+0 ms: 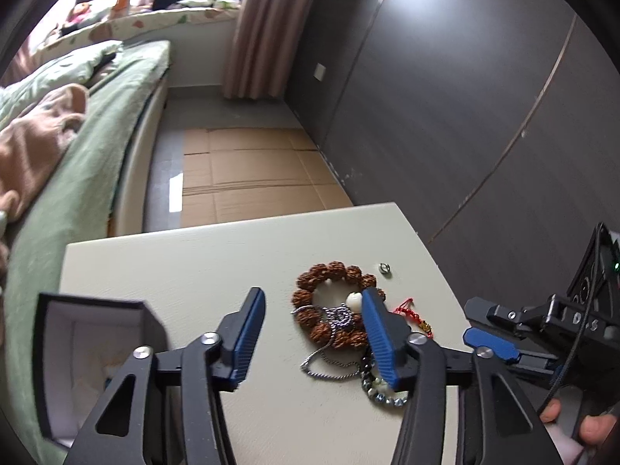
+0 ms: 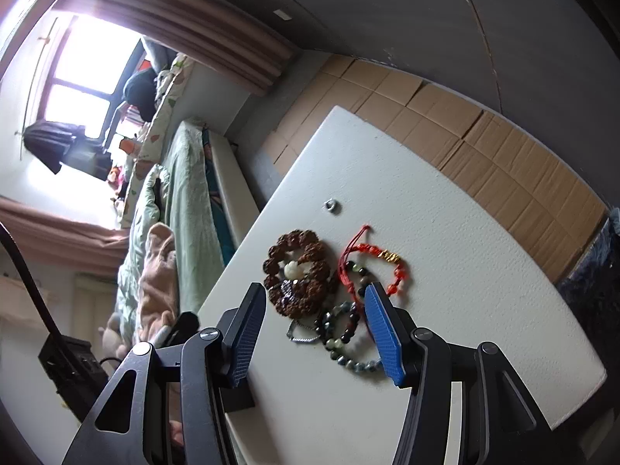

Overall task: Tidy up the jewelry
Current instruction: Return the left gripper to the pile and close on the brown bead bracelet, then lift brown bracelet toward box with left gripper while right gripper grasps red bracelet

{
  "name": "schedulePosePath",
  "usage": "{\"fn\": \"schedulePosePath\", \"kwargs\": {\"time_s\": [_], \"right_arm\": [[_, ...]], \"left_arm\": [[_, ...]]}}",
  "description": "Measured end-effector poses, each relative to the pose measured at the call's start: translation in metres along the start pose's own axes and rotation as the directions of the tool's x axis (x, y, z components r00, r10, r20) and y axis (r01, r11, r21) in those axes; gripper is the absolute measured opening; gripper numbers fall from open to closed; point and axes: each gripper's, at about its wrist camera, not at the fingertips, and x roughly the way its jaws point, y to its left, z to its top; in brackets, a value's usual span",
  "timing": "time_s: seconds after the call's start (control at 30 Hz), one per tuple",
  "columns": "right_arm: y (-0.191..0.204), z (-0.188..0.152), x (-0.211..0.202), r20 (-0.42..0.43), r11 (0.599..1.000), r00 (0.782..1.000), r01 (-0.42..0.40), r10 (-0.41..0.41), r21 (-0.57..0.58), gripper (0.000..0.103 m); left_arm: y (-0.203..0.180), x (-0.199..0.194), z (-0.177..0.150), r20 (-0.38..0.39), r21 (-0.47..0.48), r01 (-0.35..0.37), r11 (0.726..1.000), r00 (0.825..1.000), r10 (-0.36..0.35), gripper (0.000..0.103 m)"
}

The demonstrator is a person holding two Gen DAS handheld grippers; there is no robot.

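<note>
A pile of jewelry lies on the white table [image 1: 217,255]: a brown seed-bead bracelet [image 1: 329,275] [image 2: 306,250], a silver chain [image 1: 329,368] [image 2: 300,335], a red cord bracelet [image 1: 410,316] [image 2: 372,252], a dark and green bead bracelet [image 1: 381,389] [image 2: 343,343], and a small silver ring [image 1: 384,268] [image 2: 331,204]. An open black jewelry box [image 1: 97,352] with white lining stands at the table's left. My left gripper [image 1: 314,310] is open above the pile, empty. My right gripper [image 2: 316,304] is open over the pile, empty; it also shows in the left wrist view [image 1: 492,333].
A bed with green covers [image 1: 89,147] and a pink garment [image 1: 35,143] runs along the left of the table. Cardboard [image 1: 248,178] covers the floor beyond the table. Dark wardrobe doors [image 1: 465,97] stand on the right.
</note>
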Motion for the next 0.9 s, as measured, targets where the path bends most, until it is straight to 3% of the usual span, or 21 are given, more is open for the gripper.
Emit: {"fn": "schedulePosePath", "kwargs": {"time_s": [0.2,0.4,0.63,0.77,0.9], "right_arm": [[-0.010,0.013,0.005,-0.010,0.998,1.000,-0.014,0.014,0.057,0.054],[-0.016,0.024,0.008,-0.005,0.995,0.999,-0.031,0.032,0.099,0.054],[-0.019,0.035,0.012,0.003,0.992,0.999,-0.037,0.037,0.123,0.054],[-0.019,0.038,0.016,-0.001,0.991,0.999,-0.035,0.035,0.128,0.054],[-0.018,0.039,0.022,-0.012,0.991,0.999,-0.030,0.032,0.128,0.054]], "left_arm": [[-0.010,0.033,-0.001,-0.077,0.037,0.021,0.999,0.997,-0.018,0.037],[-0.017,0.057,-0.007,-0.136,0.082,0.032,0.996,0.991,-0.021,0.037],[-0.019,0.070,-0.009,-0.146,0.115,0.027,0.993,0.989,-0.010,0.028],[-0.017,0.077,-0.010,-0.163,0.099,0.063,0.993,0.986,-0.046,0.025],[-0.016,0.075,-0.010,-0.165,0.092,0.084,0.992,0.984,-0.068,0.013]]}}
